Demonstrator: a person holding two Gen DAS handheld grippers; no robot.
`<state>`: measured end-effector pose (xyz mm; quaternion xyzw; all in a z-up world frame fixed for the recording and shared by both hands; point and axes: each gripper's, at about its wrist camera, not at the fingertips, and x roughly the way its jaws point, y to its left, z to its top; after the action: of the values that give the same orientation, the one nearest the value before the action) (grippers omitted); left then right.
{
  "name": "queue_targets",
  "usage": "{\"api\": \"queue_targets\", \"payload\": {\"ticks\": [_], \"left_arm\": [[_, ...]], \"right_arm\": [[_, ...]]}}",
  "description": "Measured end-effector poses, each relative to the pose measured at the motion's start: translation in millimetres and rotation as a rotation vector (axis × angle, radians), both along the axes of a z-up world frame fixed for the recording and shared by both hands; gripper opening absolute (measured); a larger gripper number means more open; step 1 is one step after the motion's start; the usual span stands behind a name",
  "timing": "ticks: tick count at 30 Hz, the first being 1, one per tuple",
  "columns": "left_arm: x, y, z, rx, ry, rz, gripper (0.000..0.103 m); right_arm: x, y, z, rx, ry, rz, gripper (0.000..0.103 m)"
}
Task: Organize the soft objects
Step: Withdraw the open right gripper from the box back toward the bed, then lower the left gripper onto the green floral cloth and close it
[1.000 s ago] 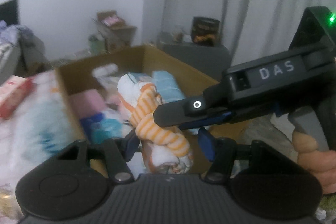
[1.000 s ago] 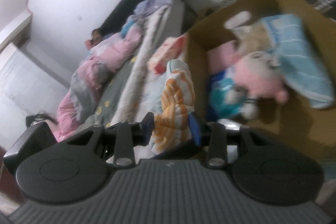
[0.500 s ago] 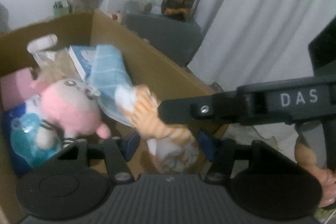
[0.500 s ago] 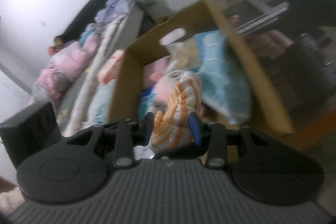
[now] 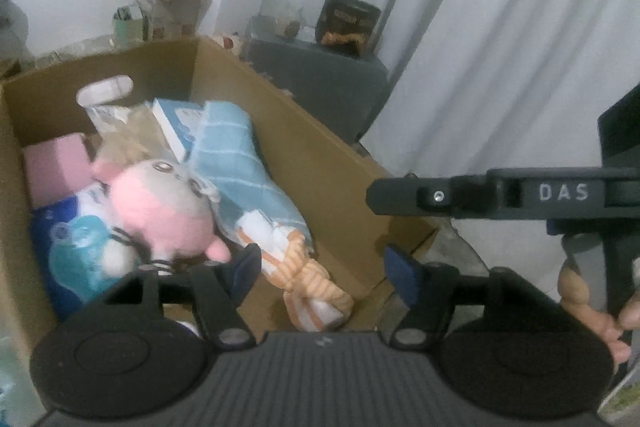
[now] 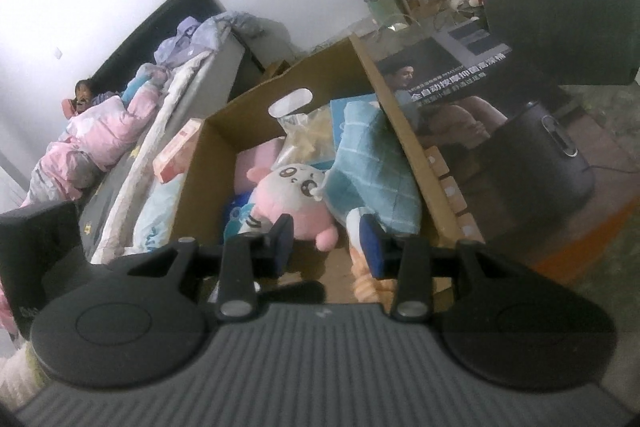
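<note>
An orange-and-white striped knotted cloth (image 5: 304, 279) lies inside the cardboard box (image 5: 332, 171), at its near right corner, below the blue checked towel (image 5: 240, 171). My left gripper (image 5: 322, 269) is open above it, with nothing between the fingers. My right gripper (image 6: 326, 243) is open too, just above the box; part of the cloth (image 6: 366, 283) shows behind its right finger. A pink plush toy (image 5: 160, 211) lies in the box beside the towel, also seen in the right wrist view (image 6: 292, 199). The right gripper's body (image 5: 500, 195) shows in the left wrist view.
The box also holds a pink block (image 5: 56, 163), a blue and teal soft item (image 5: 72, 251) and a blue-white packet (image 5: 176, 123). A bed with bedding (image 6: 120, 131) lies left of the box. A dark cabinet (image 5: 316, 83) and a dark round appliance (image 6: 540, 163) stand right.
Both grippers carried the striped cloth over the box, then opened. The cloth dropped into the box's near right corner. The right gripper drew back to the right.
</note>
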<state>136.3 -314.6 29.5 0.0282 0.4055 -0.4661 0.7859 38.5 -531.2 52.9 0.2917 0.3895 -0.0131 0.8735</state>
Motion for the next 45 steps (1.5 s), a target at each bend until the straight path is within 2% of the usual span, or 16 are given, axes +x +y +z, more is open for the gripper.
{"api": "queue_targets", "payload": {"ticks": [4, 9, 16, 19, 23, 26, 32, 34, 37, 41, 45], "left_arm": [[-10, 27, 15, 0.013, -0.054, 0.035, 0.077], [-26, 84, 29, 0.031, -0.1, 0.103, 0.084], [-57, 185, 36, 0.137, -0.242, 0.277, 0.09], [-70, 226, 30, 0.208, -0.291, 0.376, 0.09], [-79, 269, 11, 0.28, -0.293, 0.497, 0.09], [-82, 288, -6, 0.353, -0.302, 0.56, 0.09], [-78, 310, -37, 0.437, -0.331, 0.628, 0.09], [-73, 310, -46, 0.467, -0.335, 0.621, 0.09], [-62, 315, -63, 0.499, -0.288, 0.608, 0.09], [-54, 320, -81, 0.497, -0.232, 0.597, 0.089], [-50, 324, -92, 0.491, -0.208, 0.592, 0.08]], "right_arm": [[-6, 15, 8, 0.032, -0.036, 0.021, 0.037], [-9, 47, 17, 0.097, -0.093, 0.082, 0.041], [12, 116, 27, 0.158, -0.139, 0.258, 0.047], [26, 156, 31, 0.146, -0.142, 0.351, 0.051], [46, 210, 35, 0.082, -0.125, 0.462, 0.059], [60, 247, 35, 0.057, -0.106, 0.535, 0.066], [96, 317, 20, 0.087, -0.031, 0.664, 0.067], [110, 344, 14, 0.056, -0.004, 0.704, 0.067], [131, 385, 10, -0.028, 0.023, 0.783, 0.067], [160, 436, 6, -0.17, 0.021, 0.882, 0.073], [189, 473, -12, -0.315, 0.027, 0.935, 0.074]]}}
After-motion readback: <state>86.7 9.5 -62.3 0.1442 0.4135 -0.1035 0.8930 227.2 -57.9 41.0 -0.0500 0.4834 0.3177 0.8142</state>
